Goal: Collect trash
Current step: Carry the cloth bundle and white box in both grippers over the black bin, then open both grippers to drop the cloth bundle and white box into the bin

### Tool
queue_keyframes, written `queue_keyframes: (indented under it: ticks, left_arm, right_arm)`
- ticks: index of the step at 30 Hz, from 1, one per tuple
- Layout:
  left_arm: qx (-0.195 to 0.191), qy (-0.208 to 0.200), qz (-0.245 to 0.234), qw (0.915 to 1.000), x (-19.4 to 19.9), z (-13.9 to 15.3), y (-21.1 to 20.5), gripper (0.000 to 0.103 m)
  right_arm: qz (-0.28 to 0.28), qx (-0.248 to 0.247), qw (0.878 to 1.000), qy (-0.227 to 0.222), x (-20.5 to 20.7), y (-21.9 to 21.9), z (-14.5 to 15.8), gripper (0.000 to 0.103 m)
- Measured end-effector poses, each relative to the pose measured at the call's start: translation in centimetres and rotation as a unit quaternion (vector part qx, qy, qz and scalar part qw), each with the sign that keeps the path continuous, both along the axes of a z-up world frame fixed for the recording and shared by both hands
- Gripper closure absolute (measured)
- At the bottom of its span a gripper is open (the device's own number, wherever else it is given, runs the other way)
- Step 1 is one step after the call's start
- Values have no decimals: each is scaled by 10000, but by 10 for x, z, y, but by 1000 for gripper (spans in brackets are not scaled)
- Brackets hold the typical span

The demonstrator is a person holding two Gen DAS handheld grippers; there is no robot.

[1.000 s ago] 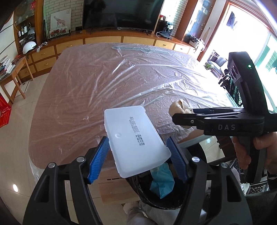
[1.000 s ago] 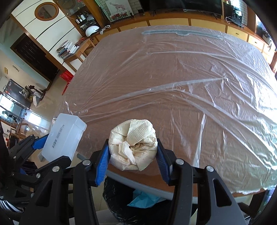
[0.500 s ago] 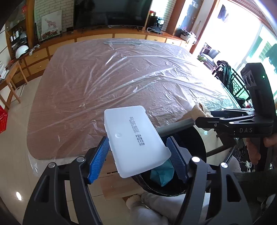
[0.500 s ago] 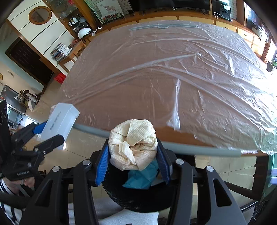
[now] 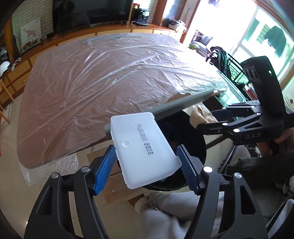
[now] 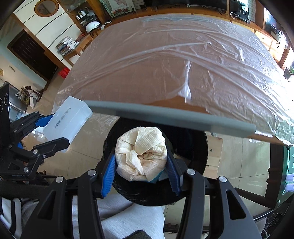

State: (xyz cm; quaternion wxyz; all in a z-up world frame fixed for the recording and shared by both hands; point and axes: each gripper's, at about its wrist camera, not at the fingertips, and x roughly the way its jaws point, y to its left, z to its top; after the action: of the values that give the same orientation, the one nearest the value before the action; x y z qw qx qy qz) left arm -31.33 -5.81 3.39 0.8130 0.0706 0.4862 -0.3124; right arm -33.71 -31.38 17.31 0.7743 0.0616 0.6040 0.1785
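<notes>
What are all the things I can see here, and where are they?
plastic box: one, white with black print, clamped in the left gripper beside the bin
paper wad: one, cream, clamped in the right gripper over the bin
trash bin: one, black, on the floor below the table edge
blue scrap: one, teal, inside the bin, mostly hidden
table: one, brown wood with a grey edge strip, under clear plastic sheet
TV: one, black, on the far cabinet
left gripper: one, black with blue pads
right gripper: one, black with blue pads
</notes>
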Motion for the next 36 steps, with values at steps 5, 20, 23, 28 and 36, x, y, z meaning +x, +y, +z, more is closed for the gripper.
queue_keyframes:
  ticks: [5,20,23,28,36]
  left_arm:
    - [104,195,-352,9991,-5,-12,-11,34]
    - [767,552,-813,9922,-2,-61,-44,34]
    - [880,559,-782,9915,-2,-68,-48,34]
    - [934,613,-675,9914,2,-77,-53,34]
    - [925,675,-873,9896,3,-76,-65,28]
  right_arm:
    - [121,-162,9997,97,-7,3,-8,54]
    - [233,-575,9976,291,-7,11,-48,54]
    - [186,-605,9975,306,-8,12,-55,54]
    - [95,-635,9973,345,-5,9,-67,54]
    - [-61,-526,9979,379,-2,2,-72,32]
